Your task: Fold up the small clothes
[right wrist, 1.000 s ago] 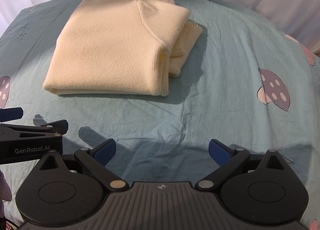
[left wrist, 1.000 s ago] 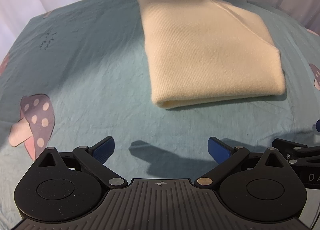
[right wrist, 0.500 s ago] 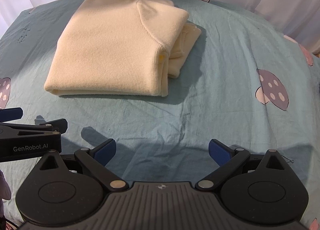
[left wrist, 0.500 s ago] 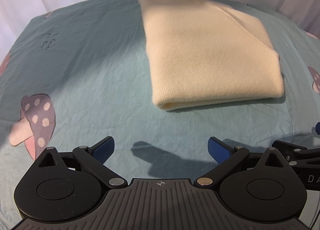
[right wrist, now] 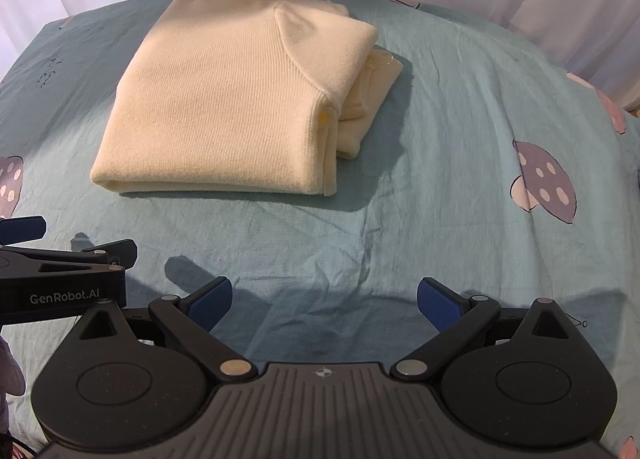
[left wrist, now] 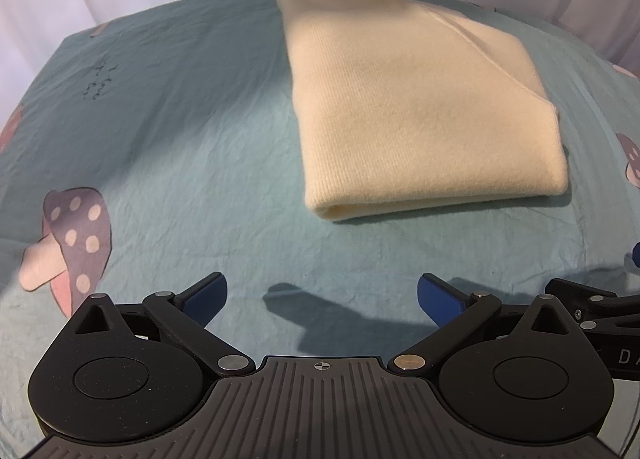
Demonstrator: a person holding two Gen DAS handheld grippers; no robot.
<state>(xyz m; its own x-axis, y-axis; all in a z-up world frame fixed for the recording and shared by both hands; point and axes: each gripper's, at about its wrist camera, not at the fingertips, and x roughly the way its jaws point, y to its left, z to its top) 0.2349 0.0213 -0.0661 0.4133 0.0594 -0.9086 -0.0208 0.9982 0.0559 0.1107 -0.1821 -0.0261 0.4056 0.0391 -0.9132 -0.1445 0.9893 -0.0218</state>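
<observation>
- Sweater (right wrist: 224, 107): cream knit, folded into a flat rectangle, lying on the sheet (right wrist: 440, 179) toward the far side; in the right wrist view it sits left of centre.
- Fold edge faces near; loose layers stick out at its right side.
- Left gripper (left wrist: 322, 295): jaws spread wide, holding nothing, above the sheet on the near side of the sweater, apart from it.
- Right gripper (right wrist: 324, 299): jaws spread wide, holding nothing, near side, clear of the sweater.
- Sheet: teal, wrinkled, with mushroom prints (right wrist: 544, 187).
</observation>
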